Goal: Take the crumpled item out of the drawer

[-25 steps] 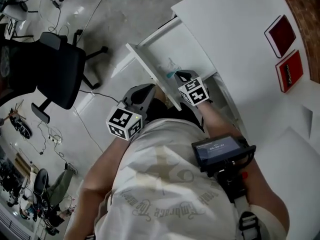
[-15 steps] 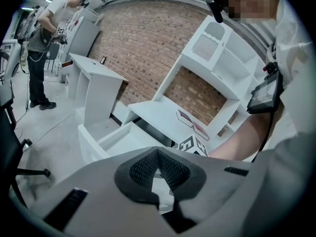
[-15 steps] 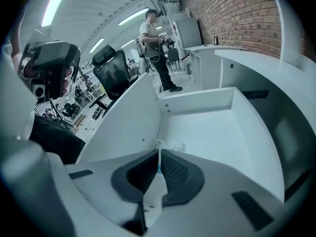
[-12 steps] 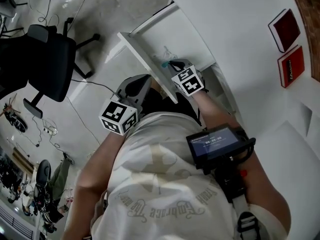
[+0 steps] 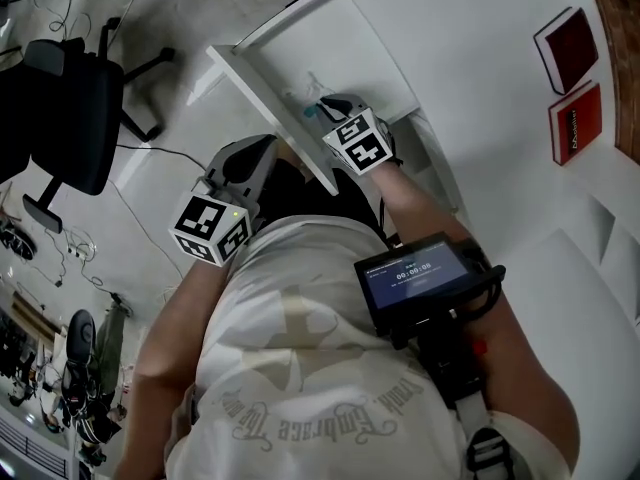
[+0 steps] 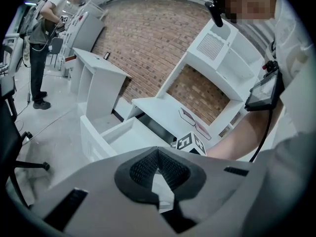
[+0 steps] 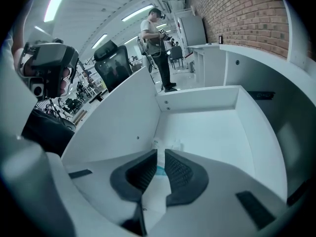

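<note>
A white drawer point(image 5: 262, 96) stands pulled out from under the desk. My right gripper point(image 5: 322, 110) reaches down into it by the front panel. In the right gripper view the drawer point(image 7: 197, 102) fills the picture. My right gripper point(image 7: 161, 152) is shut on the crumpled item point(image 7: 166, 144), a pale clear wad with a teal patch that pokes out past the fingertips. That teal shows at the tip in the head view, on the crumpled item point(image 5: 310, 111). My left gripper point(image 5: 250, 158) hangs outside the drawer front. In its own view the left gripper point(image 6: 158, 153) is shut and holds nothing.
A black office chair point(image 5: 70, 118) stands on the floor to the left, with cables around it. Two red books point(image 5: 567, 50) lie on the white desk top point(image 5: 470, 58). A person point(image 7: 158, 43) stands further back in the room. A tablet point(image 5: 415, 278) hangs at my chest.
The head view has drifted, so the drawer and both grippers sit higher and further left. The right gripper stays in the drawer, slightly lower. The left gripper keeps its place.
</note>
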The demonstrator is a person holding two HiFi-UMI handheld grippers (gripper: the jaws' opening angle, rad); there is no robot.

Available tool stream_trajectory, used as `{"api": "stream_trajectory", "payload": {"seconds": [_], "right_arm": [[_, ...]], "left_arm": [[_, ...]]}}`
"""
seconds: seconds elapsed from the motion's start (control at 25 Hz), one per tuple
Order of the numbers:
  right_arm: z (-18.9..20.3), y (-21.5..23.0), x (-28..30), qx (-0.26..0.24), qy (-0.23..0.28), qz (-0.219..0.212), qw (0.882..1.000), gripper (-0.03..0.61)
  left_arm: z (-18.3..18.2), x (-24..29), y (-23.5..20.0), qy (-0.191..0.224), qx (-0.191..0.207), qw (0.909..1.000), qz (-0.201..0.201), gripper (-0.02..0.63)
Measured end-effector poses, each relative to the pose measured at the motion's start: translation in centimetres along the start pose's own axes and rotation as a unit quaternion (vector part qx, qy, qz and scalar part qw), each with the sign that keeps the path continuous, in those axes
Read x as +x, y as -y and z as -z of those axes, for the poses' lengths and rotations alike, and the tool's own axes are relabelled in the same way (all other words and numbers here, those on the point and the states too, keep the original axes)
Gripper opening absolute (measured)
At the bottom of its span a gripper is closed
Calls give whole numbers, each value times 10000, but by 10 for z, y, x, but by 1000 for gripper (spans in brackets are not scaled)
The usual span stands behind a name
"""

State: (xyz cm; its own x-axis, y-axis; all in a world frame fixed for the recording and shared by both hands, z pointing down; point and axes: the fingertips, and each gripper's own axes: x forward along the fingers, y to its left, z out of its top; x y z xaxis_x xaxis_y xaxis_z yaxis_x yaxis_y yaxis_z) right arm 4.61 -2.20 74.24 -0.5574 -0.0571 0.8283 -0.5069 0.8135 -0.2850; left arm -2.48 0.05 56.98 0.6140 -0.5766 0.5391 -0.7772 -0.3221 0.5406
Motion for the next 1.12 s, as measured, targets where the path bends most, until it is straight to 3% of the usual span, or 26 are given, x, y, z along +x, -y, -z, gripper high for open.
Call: {"api": "stream_trajectory", "payload": {"seconds": [0.16,0.56,1.12], "right_arm": [[6,-3,3,26,-183,-58,9998,124],[23,1,43,269,-527,-115,9982,271],[17,11,63,465,-847,-207,9951,288]], "left_arm": [[3,-3,-3,6,-87,10000,-32,20],[21,-3,-22,-53,-297,9995,-126,20],[18,-8,-9,-79,-466,9986,-256,20]]}}
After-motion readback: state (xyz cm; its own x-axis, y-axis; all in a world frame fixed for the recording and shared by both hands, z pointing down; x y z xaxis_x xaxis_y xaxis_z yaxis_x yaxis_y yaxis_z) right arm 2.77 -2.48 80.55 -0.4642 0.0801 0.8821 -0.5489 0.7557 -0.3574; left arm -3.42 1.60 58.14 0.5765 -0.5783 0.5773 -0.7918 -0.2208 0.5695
